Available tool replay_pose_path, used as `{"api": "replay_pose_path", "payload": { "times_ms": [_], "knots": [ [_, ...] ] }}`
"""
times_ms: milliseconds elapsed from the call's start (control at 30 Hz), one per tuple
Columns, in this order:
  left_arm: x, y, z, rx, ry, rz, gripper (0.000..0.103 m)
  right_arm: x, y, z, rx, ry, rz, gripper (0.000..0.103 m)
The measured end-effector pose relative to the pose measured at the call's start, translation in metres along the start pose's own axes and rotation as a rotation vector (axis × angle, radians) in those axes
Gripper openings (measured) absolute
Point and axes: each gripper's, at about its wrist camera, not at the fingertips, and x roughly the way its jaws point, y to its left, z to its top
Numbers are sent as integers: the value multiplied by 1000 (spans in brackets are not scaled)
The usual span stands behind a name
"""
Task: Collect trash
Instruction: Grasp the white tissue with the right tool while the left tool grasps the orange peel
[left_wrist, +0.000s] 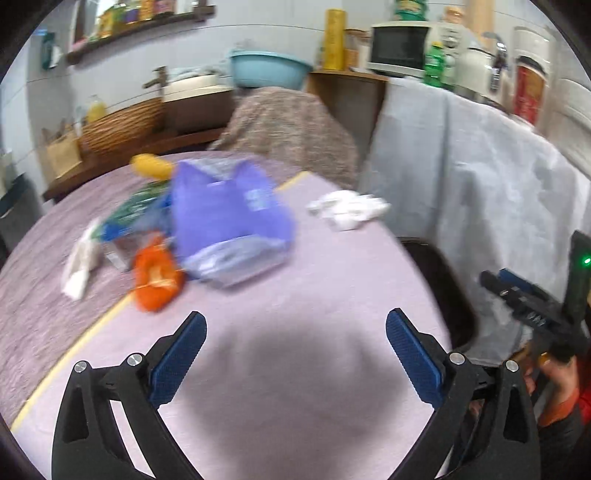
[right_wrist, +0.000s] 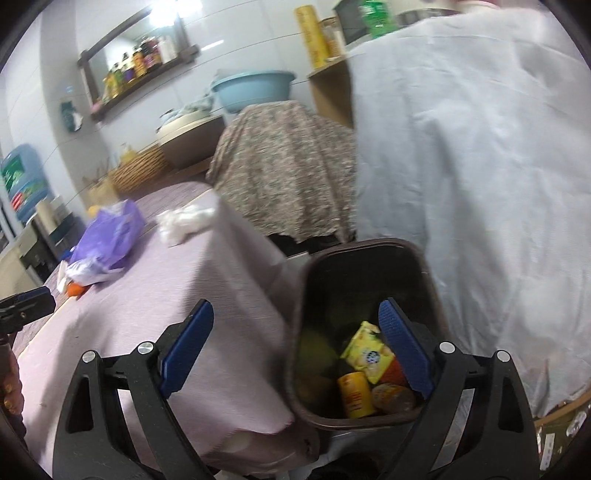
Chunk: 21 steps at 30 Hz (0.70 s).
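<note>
My left gripper (left_wrist: 295, 325) hangs open and empty above the lilac-covered table (left_wrist: 314, 332). Beyond it lie a purple plastic bag (left_wrist: 229, 214), an orange wrapper (left_wrist: 155, 277), a green-and-blue packet (left_wrist: 133, 214), a white wrapper (left_wrist: 81, 262), a yellow item (left_wrist: 151, 166) and crumpled white tissue (left_wrist: 349, 208). My right gripper (right_wrist: 295, 317) is open and empty, over the near rim of a dark brown bin (right_wrist: 369, 266) beside the table's corner. In the bin lie a yellow packet (right_wrist: 365, 350), a yellow can (right_wrist: 354, 395) and other wrappers. The purple bag (right_wrist: 107, 236) and tissue (right_wrist: 184, 221) show in the right wrist view too.
A pale blue cloth (right_wrist: 480, 166) drapes a counter just right of the bin. A patterned cloth (right_wrist: 288, 166) covers something behind the table. A woven basket (left_wrist: 118, 125), a teal basin (left_wrist: 269, 68) and a microwave (left_wrist: 399, 46) stand at the back. The other gripper (left_wrist: 532, 306) shows at the left wrist view's right edge.
</note>
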Motion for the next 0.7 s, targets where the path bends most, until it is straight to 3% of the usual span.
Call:
{"api": "replay_pose_path", "payload": {
  "times_ms": [200, 500, 567, 700],
  "knots": [
    [-5, 62, -7, -39, 12, 111, 86, 21, 55, 16, -127, 14, 58, 90],
    [-7, 109, -22, -106, 29, 141, 85, 79, 130, 54, -395, 46, 48, 90],
    [-4, 111, -22, -105, 36, 133, 85, 95, 141, 61, -439, 64, 27, 85],
    [4, 115, -20, -123, 46, 105, 85, 133, 152, 67, -515, 146, -58, 65]
  ]
}}
